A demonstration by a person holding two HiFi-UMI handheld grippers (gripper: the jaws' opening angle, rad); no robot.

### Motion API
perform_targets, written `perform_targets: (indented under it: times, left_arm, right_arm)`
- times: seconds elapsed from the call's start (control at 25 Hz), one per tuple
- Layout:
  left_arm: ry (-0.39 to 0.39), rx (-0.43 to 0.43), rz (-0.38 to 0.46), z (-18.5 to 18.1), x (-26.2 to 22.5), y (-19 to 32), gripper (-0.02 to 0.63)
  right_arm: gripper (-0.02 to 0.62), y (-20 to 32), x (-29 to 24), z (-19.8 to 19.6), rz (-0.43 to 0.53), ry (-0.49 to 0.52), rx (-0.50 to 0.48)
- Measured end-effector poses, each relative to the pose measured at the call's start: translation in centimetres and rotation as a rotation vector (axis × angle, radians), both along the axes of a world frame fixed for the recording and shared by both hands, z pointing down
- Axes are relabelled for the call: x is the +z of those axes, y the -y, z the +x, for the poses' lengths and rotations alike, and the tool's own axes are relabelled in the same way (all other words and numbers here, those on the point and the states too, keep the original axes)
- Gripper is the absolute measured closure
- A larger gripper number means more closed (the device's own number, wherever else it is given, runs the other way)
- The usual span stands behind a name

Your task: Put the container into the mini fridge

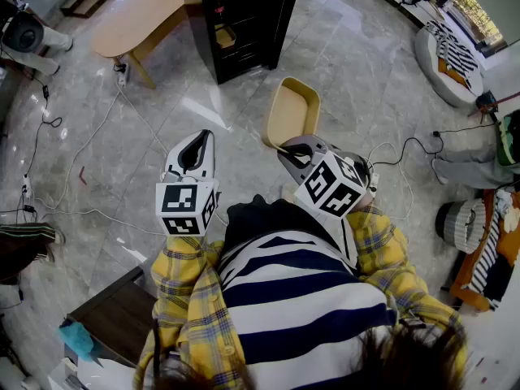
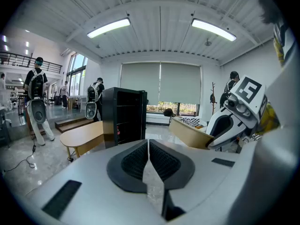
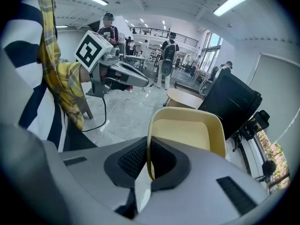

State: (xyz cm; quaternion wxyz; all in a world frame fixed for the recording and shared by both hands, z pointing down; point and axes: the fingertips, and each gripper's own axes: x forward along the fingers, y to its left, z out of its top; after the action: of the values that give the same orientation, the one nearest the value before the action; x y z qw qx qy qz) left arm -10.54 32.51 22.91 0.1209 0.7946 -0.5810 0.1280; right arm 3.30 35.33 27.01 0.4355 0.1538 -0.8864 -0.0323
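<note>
Your right gripper (image 3: 149, 161) had its jaws pinched tight on the near wall of the beige container (image 3: 187, 132), one jaw inside the rim and one outside. The container stuck out past the jaws with its open side turned up towards you, sitting just above the middle of the head view, in the air over the grey floor (image 1: 366, 63). Your left gripper (image 2: 148, 156) had its jaws pressed together with nothing between them, and it hung beside the right one, lower left of centre in the head view. Ahead of both, at the top middle of that view, stood the black mini fridge (image 1: 244, 19), shelves showing on its front. A pale wooden table (image 1: 138, 19) stood just to its left, and cables (image 1: 81, 153) trailed across the left of the floor.
</note>
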Motion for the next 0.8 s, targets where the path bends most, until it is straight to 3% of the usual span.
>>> perform_targets:
  times: [0.4,0.8]
  left_arm:
    - [-0.032,0.008,-0.004,0.0,0.6,-0.1,0.586]
    - [-0.024,-0.021,-0.019,0.1,1.5,4.1,0.586]
  right_arm:
    - [0.565,0.3,0.5,-0.4,-0.022,-0.007,0.011]
    - [0.565,5.2,1.4,-0.3,-0.056,0.004,-0.01]
